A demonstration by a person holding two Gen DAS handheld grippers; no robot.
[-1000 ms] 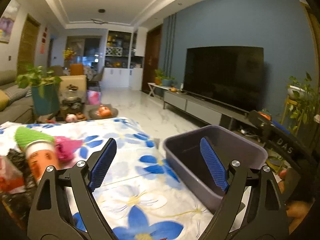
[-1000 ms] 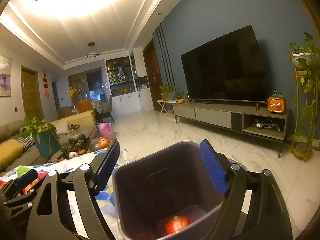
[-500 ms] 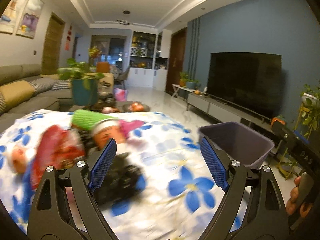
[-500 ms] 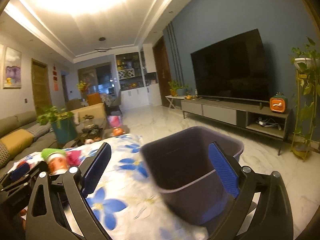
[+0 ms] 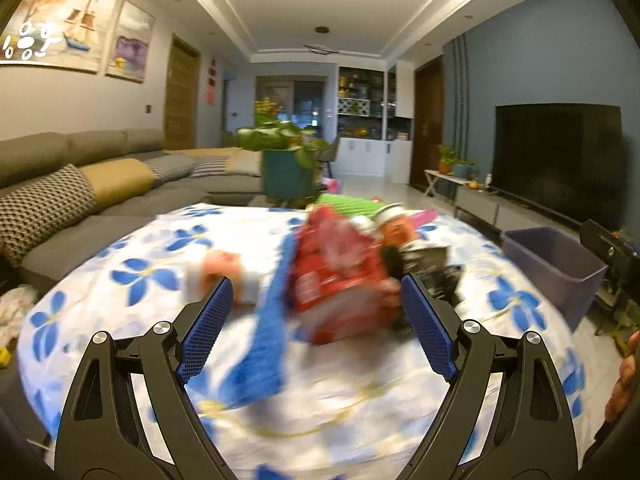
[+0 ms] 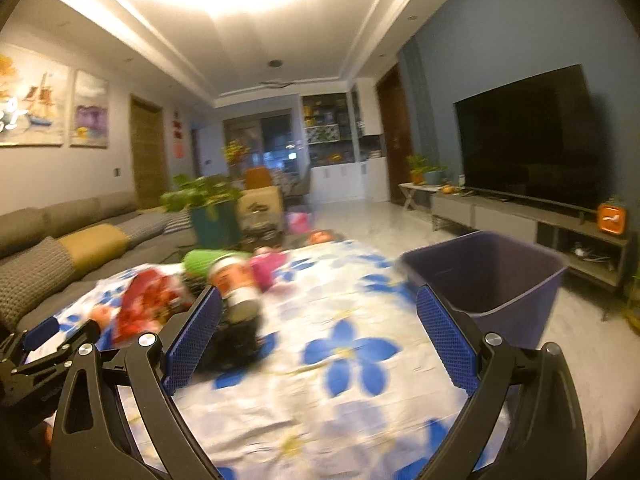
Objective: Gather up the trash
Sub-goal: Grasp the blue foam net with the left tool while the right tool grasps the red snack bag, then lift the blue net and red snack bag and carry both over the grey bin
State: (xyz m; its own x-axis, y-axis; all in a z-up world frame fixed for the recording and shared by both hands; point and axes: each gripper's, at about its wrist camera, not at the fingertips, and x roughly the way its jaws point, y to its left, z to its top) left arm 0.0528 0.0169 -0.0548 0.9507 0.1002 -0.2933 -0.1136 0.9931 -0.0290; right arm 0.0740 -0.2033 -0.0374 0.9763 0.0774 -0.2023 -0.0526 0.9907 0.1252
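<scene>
Both grippers have swung away from the purple bin (image 6: 492,280) and back toward the pile of trash on the flowered tablecloth (image 5: 120,300), so one drop-off looks finished and the next pick-up is starting. The left gripper (image 5: 316,332) stands wide open with nothing between its pads; a second ago it faced the bin at the right, and now the red wrapper (image 5: 336,276) lies just beyond its fingertips, near the middle of the table. An orange cup (image 5: 394,228), a green item (image 5: 344,202) and some dark crumpled packaging (image 5: 432,268) sit just behind and to the right of the wrapper. The right gripper (image 6: 320,336) is also open and empty; its jaws have just been opening wider. Earlier it hovered right over the bin, which held an orange piece of trash; now the bin stands off to its right at the table's far right edge, and the pile is at its left. Much of the near scene is blurred
</scene>
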